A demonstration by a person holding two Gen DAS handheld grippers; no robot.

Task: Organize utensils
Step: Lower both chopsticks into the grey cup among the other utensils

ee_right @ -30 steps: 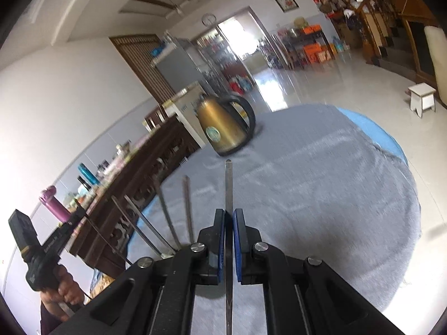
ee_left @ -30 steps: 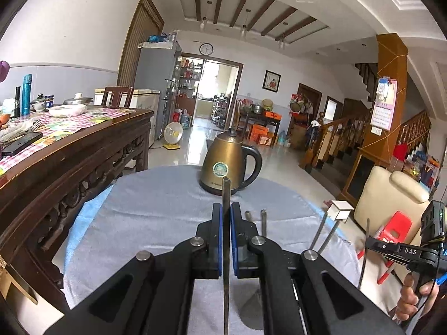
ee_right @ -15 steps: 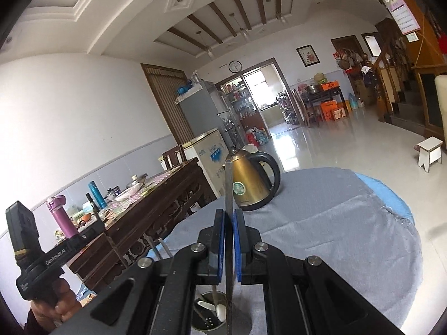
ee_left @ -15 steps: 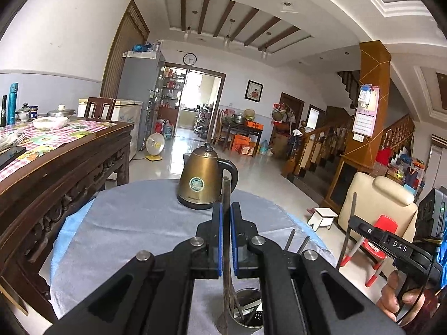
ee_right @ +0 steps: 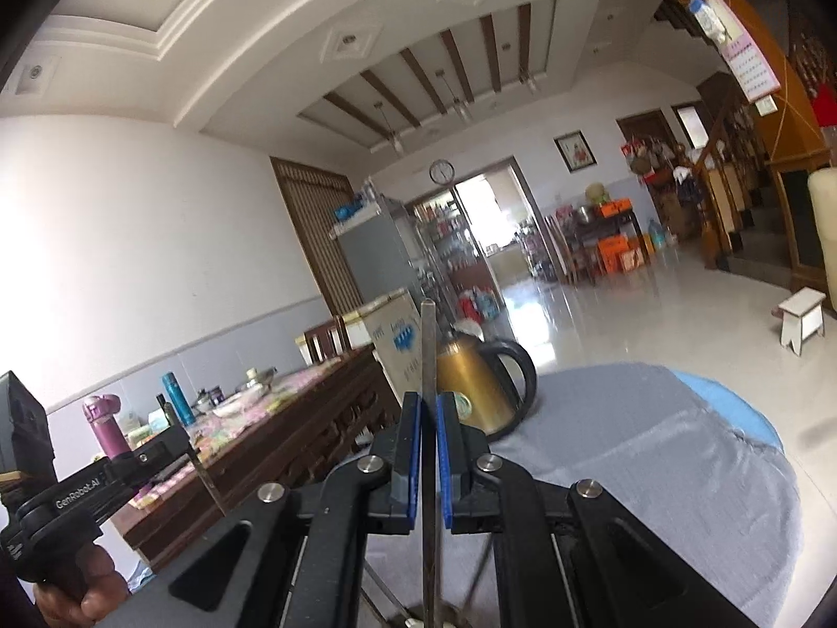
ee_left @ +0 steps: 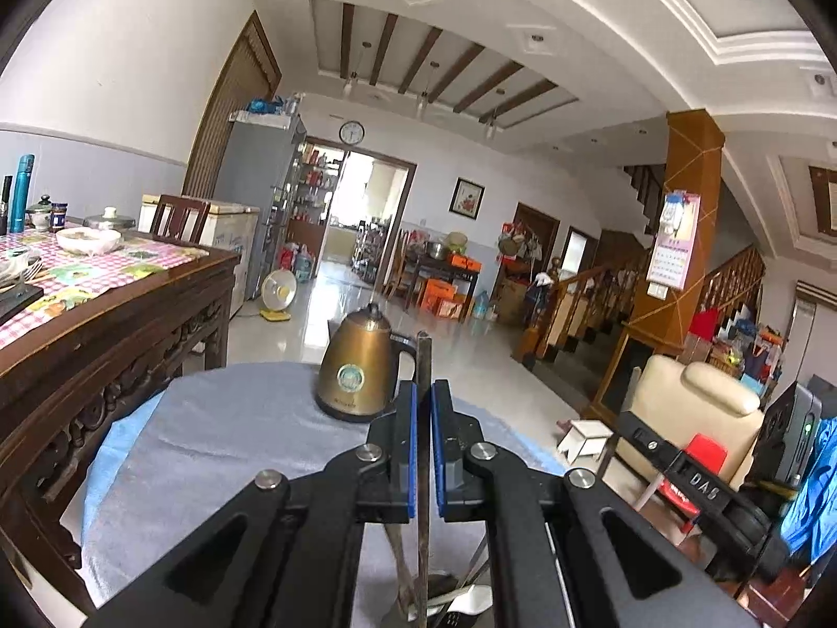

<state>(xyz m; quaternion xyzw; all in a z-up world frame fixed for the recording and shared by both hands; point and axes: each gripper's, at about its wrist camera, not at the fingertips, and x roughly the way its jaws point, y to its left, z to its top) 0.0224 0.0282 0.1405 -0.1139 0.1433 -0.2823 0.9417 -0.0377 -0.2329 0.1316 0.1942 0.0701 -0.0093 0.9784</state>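
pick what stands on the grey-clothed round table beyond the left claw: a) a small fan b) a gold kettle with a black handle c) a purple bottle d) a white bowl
b: in the left wrist view the gold kettle stands upright on the grey cloth of the round table, just past the left claw, which is shut on a thin metal utensil.

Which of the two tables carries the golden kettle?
The round table under grey cloth carries the kettle; the long dark wooden table beside it holds a bowl and a teal bottle instead.
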